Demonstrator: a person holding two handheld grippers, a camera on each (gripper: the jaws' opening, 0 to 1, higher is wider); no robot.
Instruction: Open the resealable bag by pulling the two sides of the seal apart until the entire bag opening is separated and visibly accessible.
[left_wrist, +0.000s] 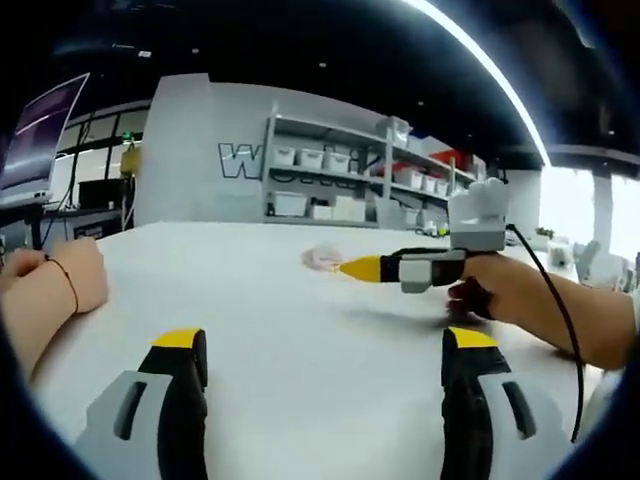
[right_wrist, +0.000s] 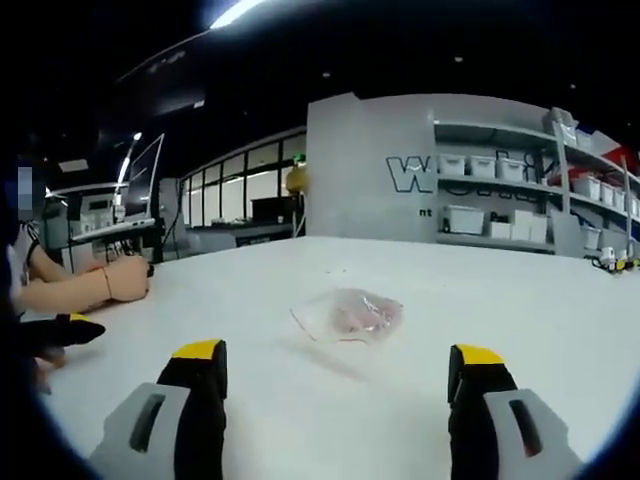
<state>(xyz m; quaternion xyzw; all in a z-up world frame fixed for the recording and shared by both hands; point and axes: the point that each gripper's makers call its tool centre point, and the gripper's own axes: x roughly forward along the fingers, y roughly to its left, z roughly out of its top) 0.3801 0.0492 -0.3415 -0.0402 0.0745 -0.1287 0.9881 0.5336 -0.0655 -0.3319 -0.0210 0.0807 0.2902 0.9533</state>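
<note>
My right tool hangs low over the white bench with its yellow-tipped jaws spread wide and holding nothing, and my left tool is the same in its own view, jaws well apart and bare. The resealable bag lies flat on the bench straight ahead of the right tool, near it and almost centred between its jaws, with its long axis running roughly across my line of approach. From the left gripper view the bag sits farther off, and the right tool comes in from the right with its tip just beside the bag, so I judge the right hand to be the nearer one and the left to have the longer reach. The bag is clear plastic with something pinkish inside; I cannot make out which edge carries the seal, nor whether it is pressed closed along its whole length. Off to my left another person's forearm rests on the bench, well apart from the bag. Beyond the bench stand shelves of white bins against a grey wall.
</note>
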